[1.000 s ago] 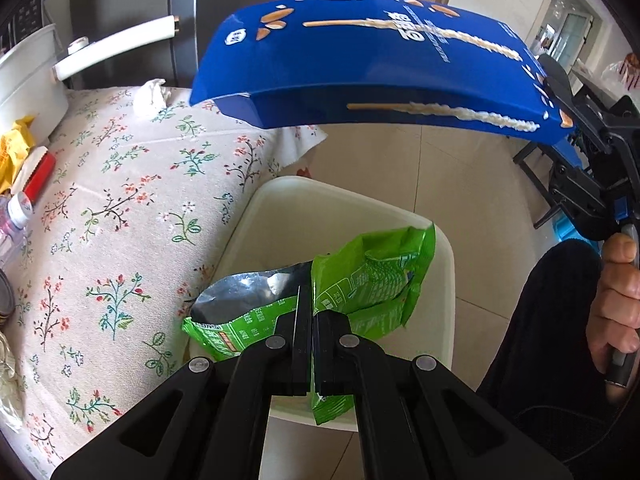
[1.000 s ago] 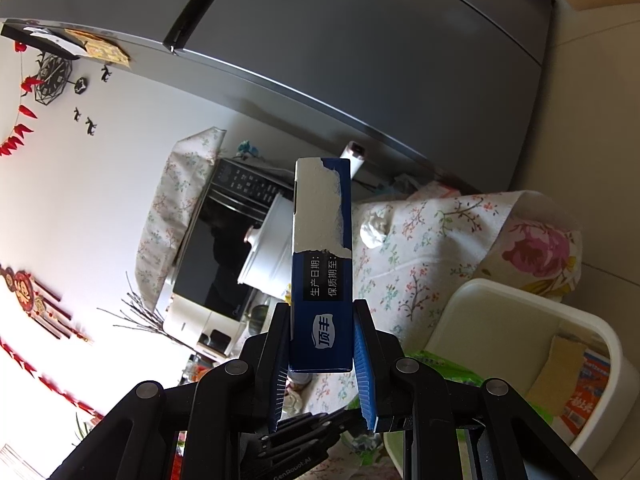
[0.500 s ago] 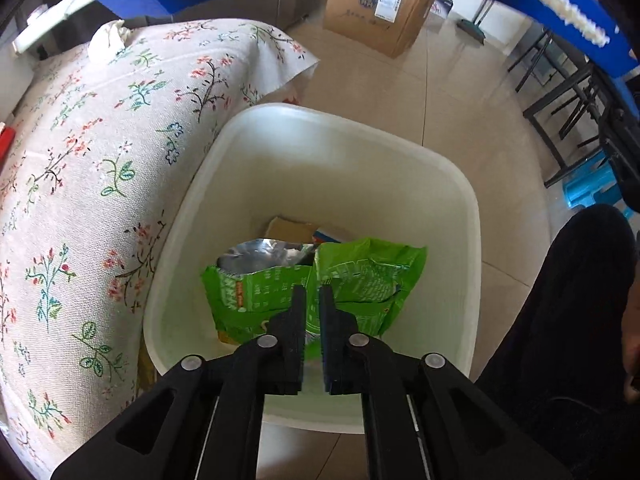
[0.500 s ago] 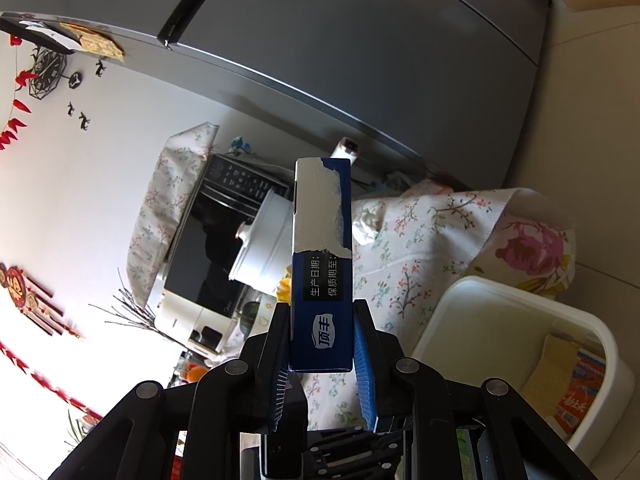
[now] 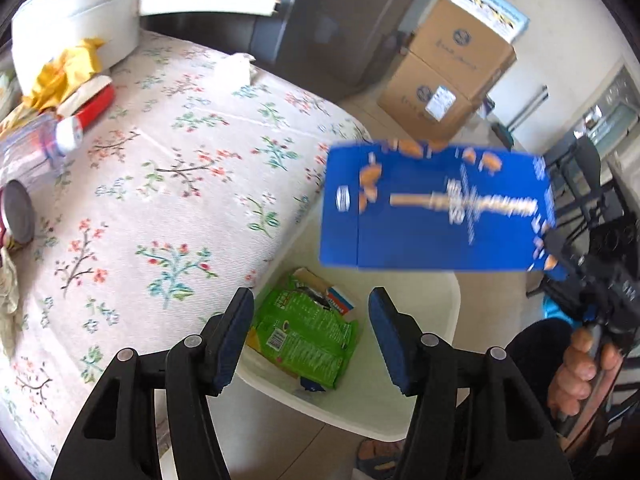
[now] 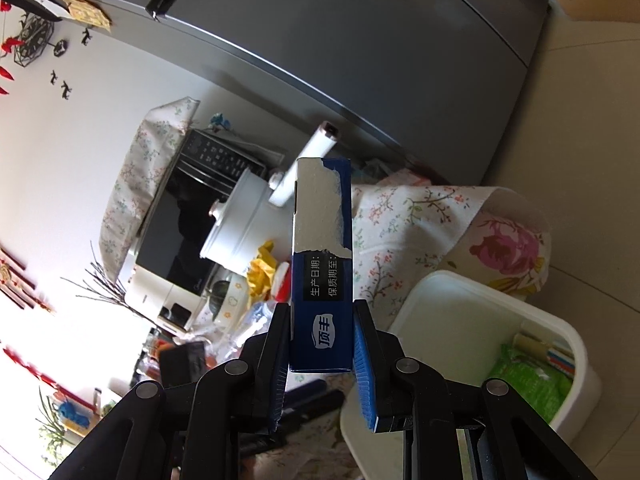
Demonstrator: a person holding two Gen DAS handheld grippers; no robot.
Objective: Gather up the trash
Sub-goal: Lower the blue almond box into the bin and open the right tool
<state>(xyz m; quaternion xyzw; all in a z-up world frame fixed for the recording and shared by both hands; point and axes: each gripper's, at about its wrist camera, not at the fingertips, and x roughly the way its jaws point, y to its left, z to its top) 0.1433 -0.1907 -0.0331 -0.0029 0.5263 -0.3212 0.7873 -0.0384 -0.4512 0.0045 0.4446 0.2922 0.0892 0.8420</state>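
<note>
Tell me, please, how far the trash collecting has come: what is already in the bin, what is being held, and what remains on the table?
Done: the green snack bag lies in the white bin; the left gripper has just been opening, with nothing between its jaws. In hand: the right gripper is shut on the blue box, not yet binned. Left: a crumpled tissue and a yellow wrapper on the floral tablecloth.
</note>
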